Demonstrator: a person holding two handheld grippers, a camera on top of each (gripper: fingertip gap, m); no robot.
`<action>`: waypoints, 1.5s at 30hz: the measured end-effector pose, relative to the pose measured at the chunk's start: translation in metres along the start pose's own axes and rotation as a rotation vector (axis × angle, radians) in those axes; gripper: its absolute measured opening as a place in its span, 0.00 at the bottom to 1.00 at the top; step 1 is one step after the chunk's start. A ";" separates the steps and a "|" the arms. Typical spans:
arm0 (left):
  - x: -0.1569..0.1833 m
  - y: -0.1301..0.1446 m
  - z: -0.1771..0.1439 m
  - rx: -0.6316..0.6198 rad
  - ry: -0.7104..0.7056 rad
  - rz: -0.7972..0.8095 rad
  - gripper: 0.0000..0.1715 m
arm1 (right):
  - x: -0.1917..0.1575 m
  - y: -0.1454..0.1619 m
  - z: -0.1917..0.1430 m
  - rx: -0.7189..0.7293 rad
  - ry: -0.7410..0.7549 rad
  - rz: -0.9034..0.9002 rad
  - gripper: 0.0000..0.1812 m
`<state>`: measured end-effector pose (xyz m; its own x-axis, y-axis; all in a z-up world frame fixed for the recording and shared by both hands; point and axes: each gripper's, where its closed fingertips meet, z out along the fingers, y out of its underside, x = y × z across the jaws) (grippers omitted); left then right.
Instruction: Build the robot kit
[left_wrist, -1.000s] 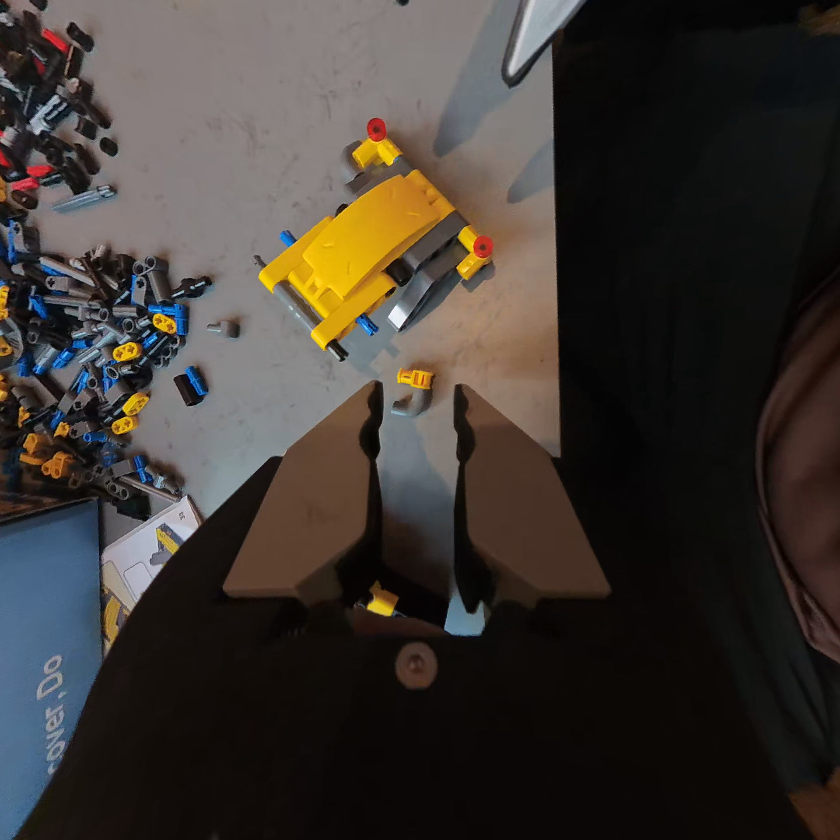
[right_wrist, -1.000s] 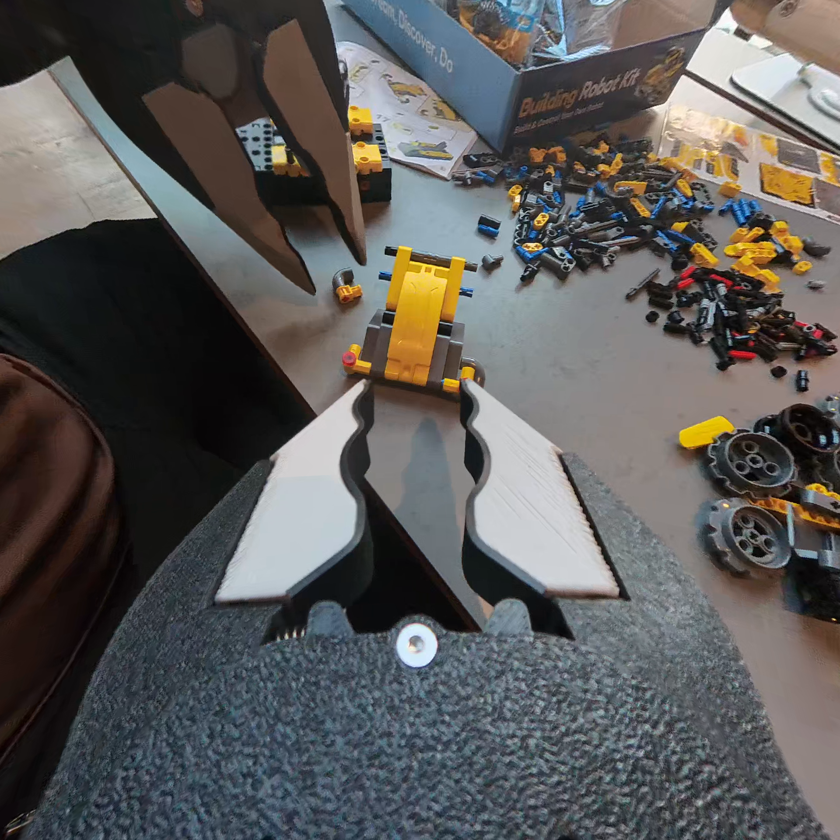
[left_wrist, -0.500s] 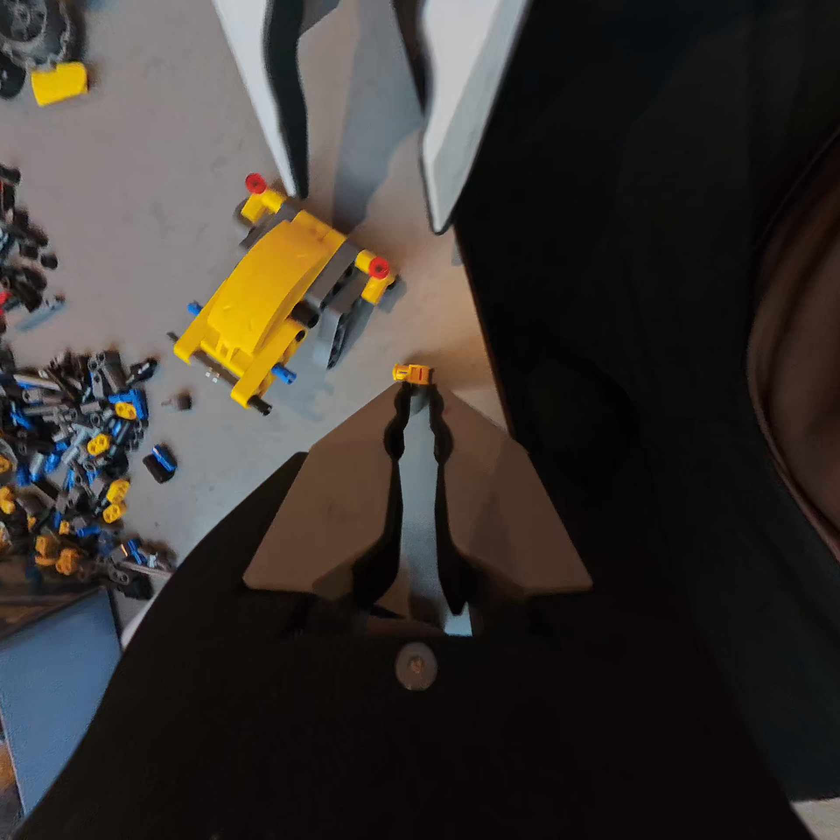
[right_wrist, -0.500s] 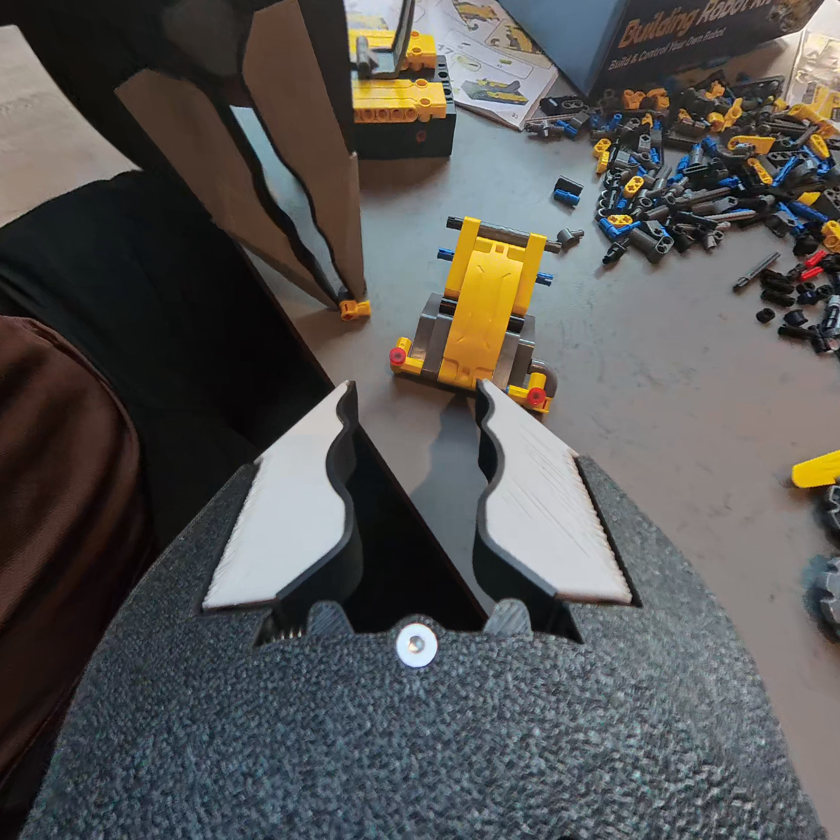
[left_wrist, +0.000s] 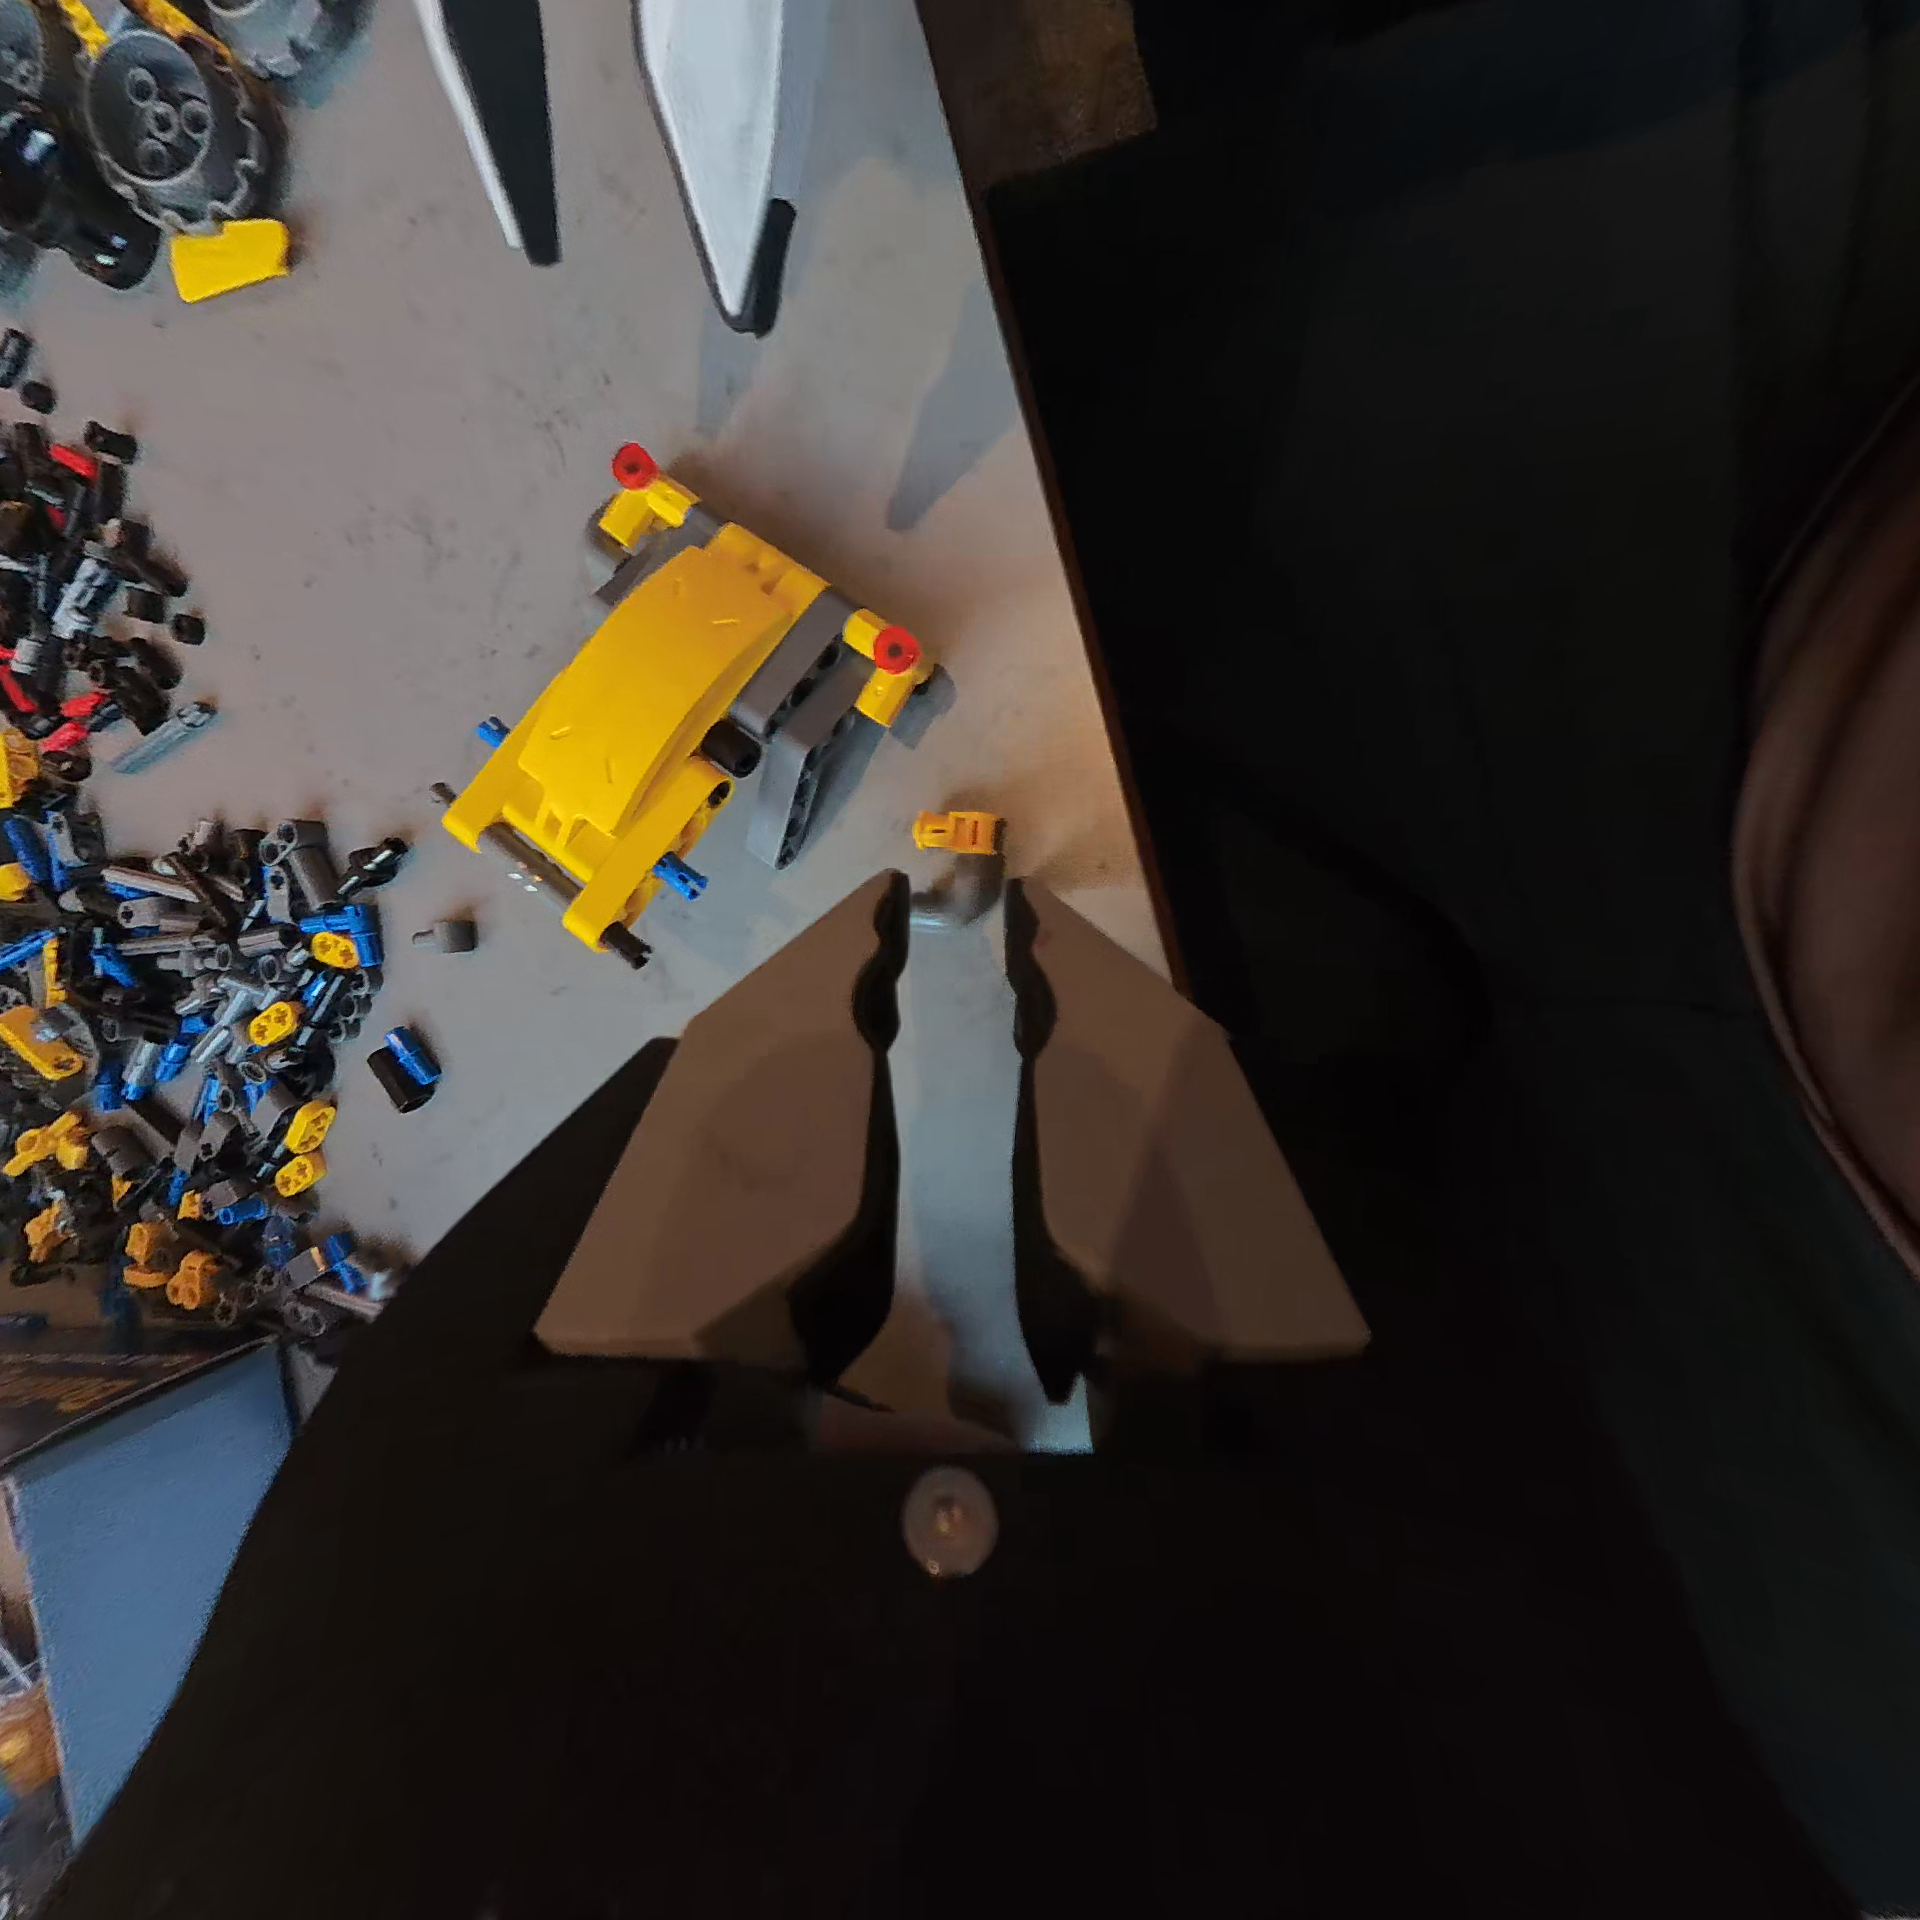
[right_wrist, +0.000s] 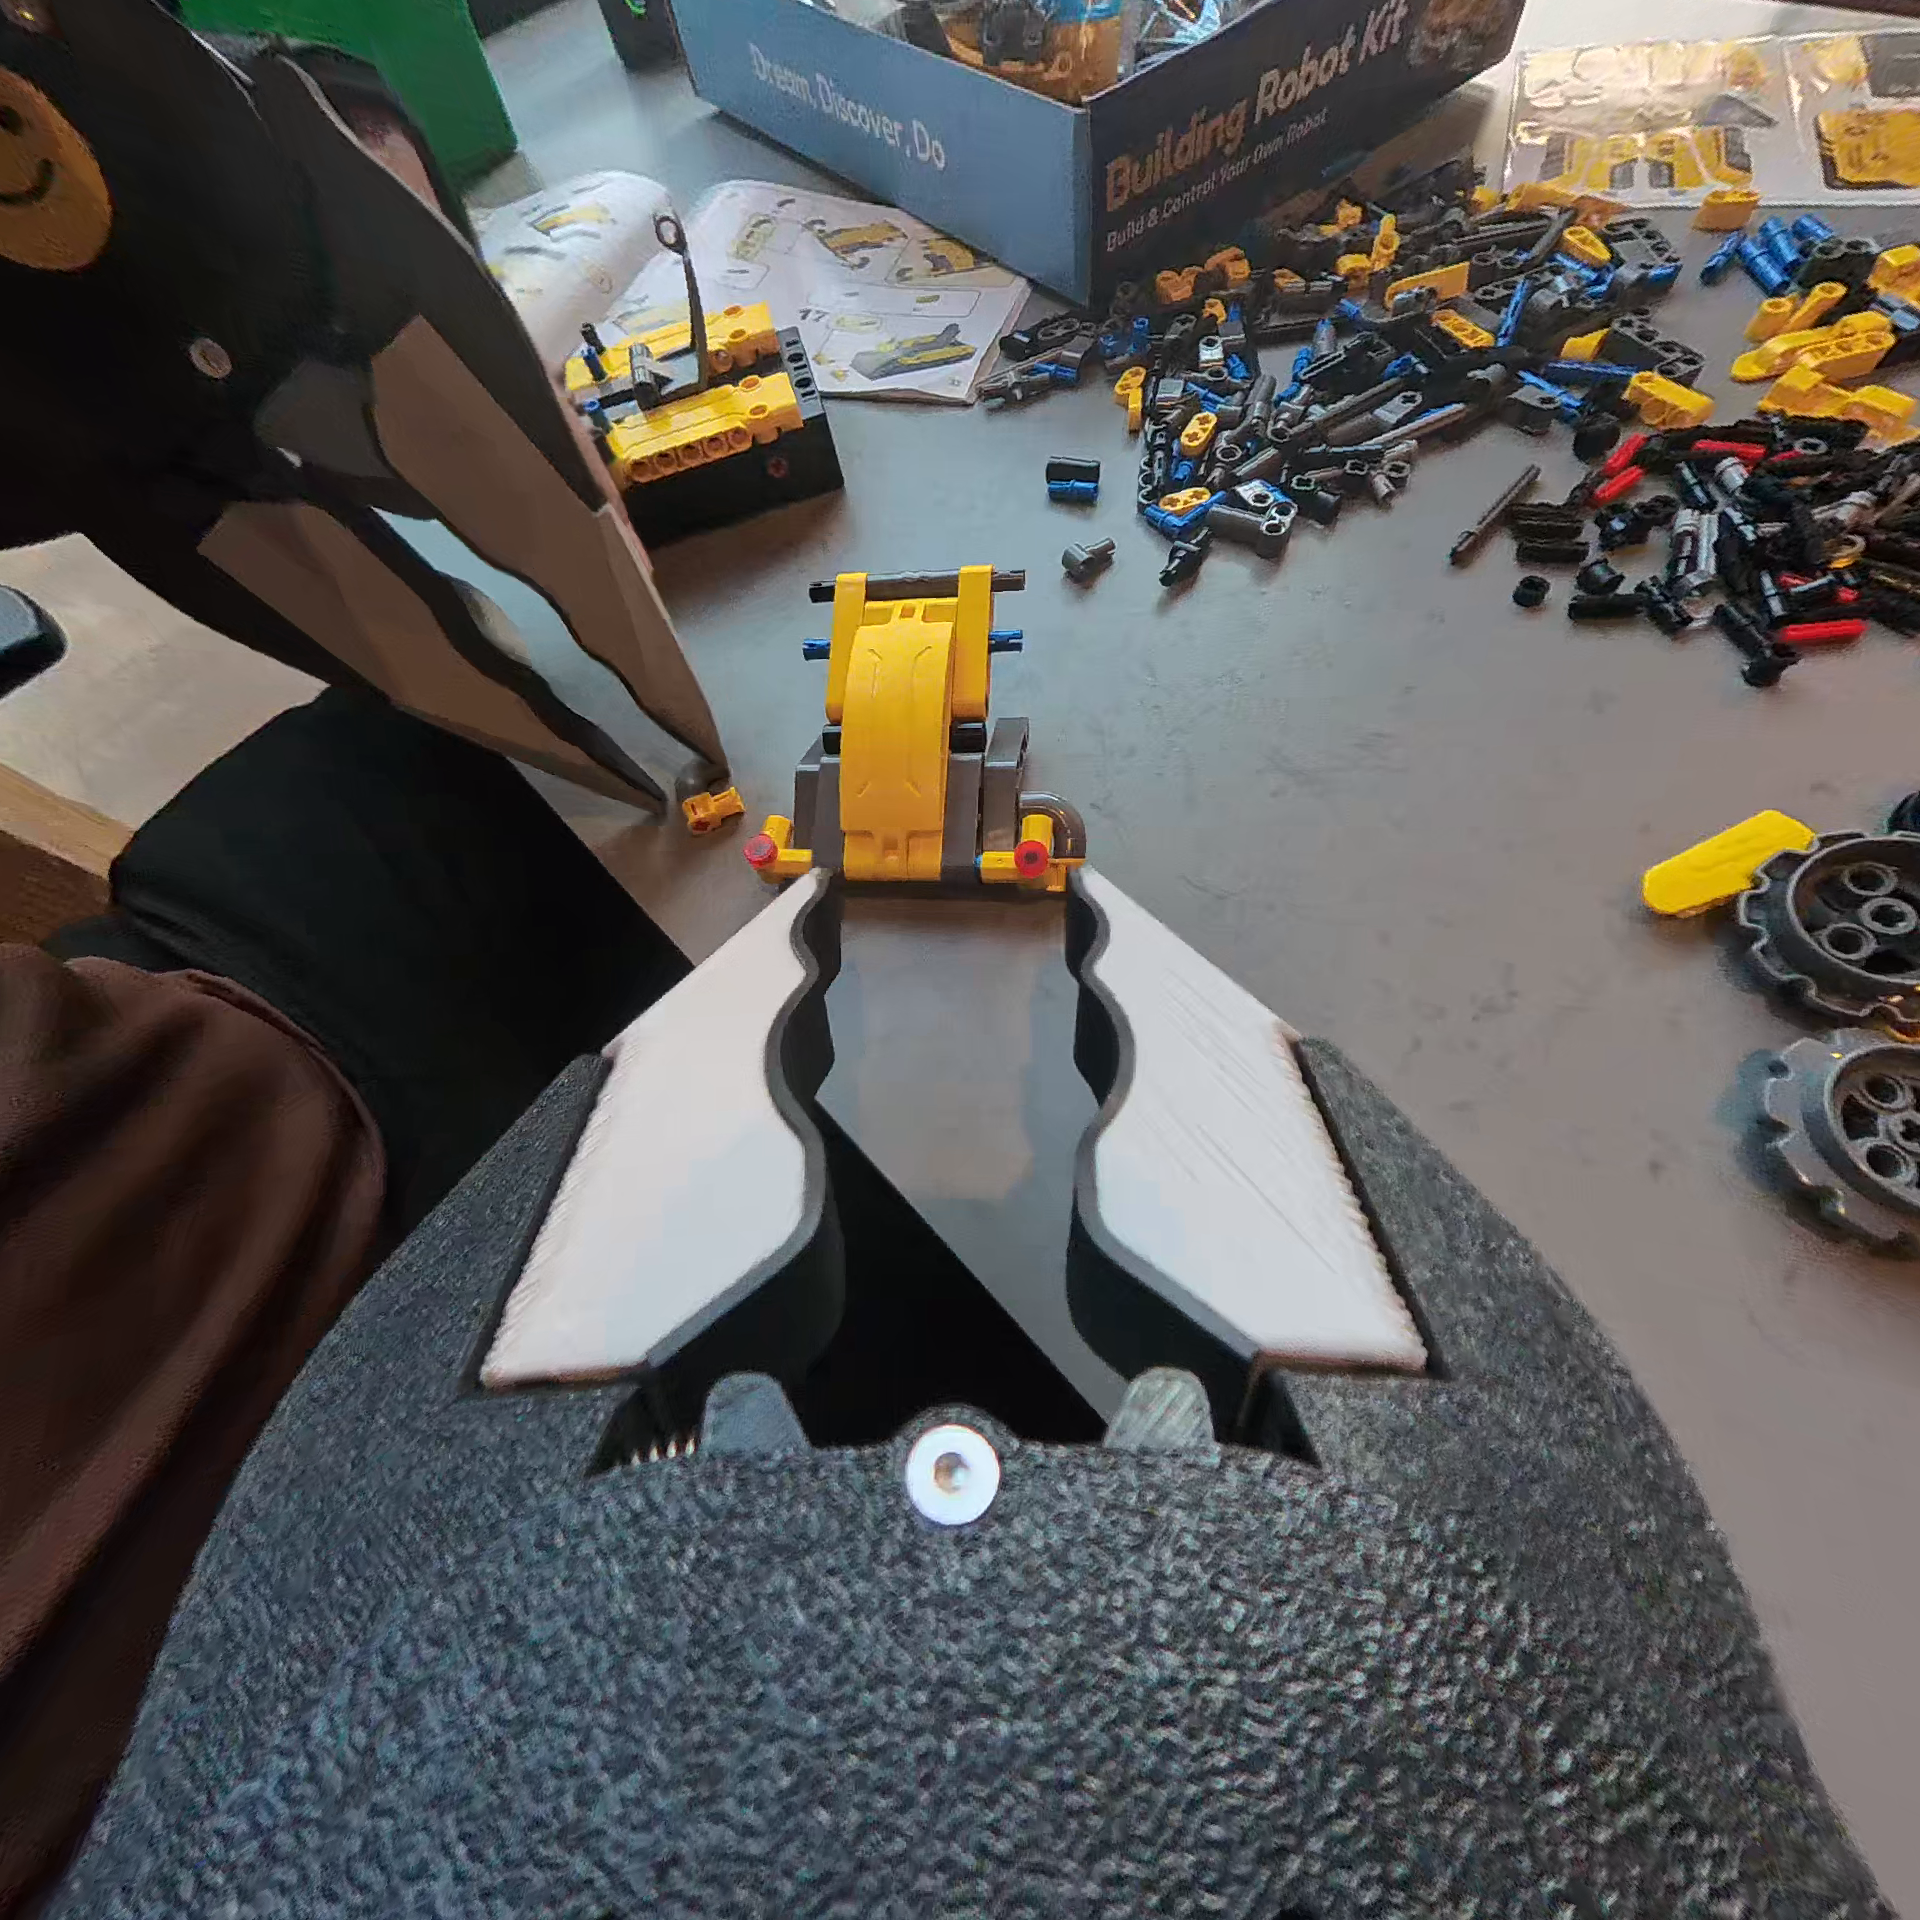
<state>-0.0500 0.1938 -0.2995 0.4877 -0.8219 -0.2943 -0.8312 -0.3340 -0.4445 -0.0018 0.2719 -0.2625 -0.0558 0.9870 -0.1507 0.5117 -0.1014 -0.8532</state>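
Yellow and grey brick model (right_wrist: 914, 738) lies near the table (right_wrist: 1351, 790) edge closest to the person, just beyond the right gripper (right_wrist: 948, 883), whose pale fingers (right_wrist: 1195, 1091) are spread wide and hold nothing, the tips flanking the model's near end. The left gripper (left_wrist: 951, 894), its jaws partly parted and empty, has its tips at a small grey elbow piece (left_wrist: 961, 891) beside a small yellow connector (left_wrist: 958, 828), close to the same edge. A blue cardboard box (right_wrist: 935, 135) toward the far edge holds bagged parts, indistinct. An open instruction booklet (right_wrist: 831, 281), a black and yellow block assembly (right_wrist: 717, 426), a heap of loose pieces (right_wrist: 1507, 395) and toothed grey wheels (right_wrist: 1849, 925) lie around.
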 end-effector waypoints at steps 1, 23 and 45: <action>0.003 0.000 0.002 -0.002 0.008 0.008 0.04 | -0.003 0.001 0.002 -0.008 -0.013 -0.005 0.24; 0.010 -0.021 0.010 0.162 0.008 0.230 0.03 | -0.045 0.015 0.032 -0.123 0.000 -0.283 0.26; 0.013 -0.019 0.009 0.174 0.026 0.099 0.03 | -0.020 -0.002 0.052 -0.059 0.052 -0.155 0.30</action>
<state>-0.0256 0.1936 -0.3025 0.3972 -0.8591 -0.3227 -0.8148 -0.1684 -0.5547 -0.0463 0.2457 -0.2833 -0.0943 0.9955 0.0081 0.5497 0.0589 -0.8333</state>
